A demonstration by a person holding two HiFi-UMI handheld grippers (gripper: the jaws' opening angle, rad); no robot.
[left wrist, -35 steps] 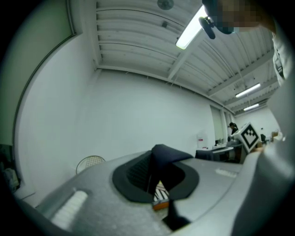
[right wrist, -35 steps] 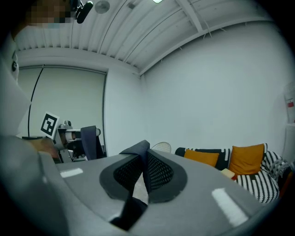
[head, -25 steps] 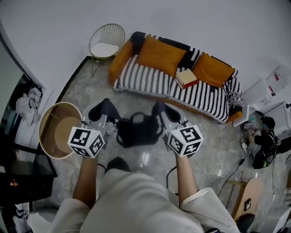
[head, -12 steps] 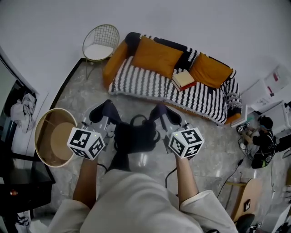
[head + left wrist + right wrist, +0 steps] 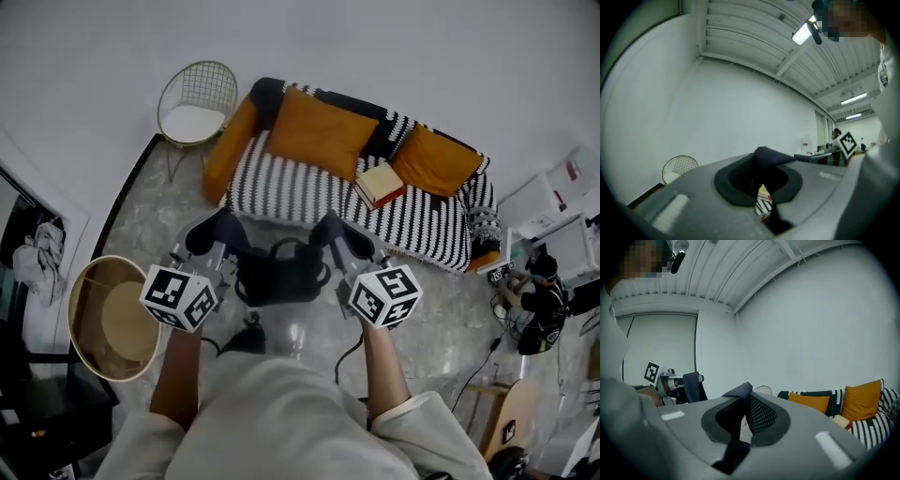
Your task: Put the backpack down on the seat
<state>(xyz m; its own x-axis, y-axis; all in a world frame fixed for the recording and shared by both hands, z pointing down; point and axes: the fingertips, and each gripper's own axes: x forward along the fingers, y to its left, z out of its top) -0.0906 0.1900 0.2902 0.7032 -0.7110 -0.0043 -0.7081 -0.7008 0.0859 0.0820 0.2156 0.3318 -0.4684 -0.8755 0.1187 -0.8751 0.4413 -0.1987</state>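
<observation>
1. Backpack (image 5: 281, 274) hangs above the floor (image 5: 159, 211), just on the near side of the striped sofa (image 5: 291, 183), not yet on its seat.
2. Left gripper (image 5: 217, 232) and right gripper (image 5: 330, 231) each pinch the backpack's fabric, jaws nearly closed.
3. What is left, as I judge it: carry it farther, lower it, release.

I'm looking at a mock living room set up inside a big lab hall: a striped sofa (image 5: 319, 192) with orange cushions (image 5: 323, 131), a wire chair (image 5: 195, 103) and a round table (image 5: 105, 319) on a marble-look floor (image 5: 441, 319), under a ribbed industrial ceiling (image 5: 750, 28) with strip lights (image 5: 804, 32).
</observation>
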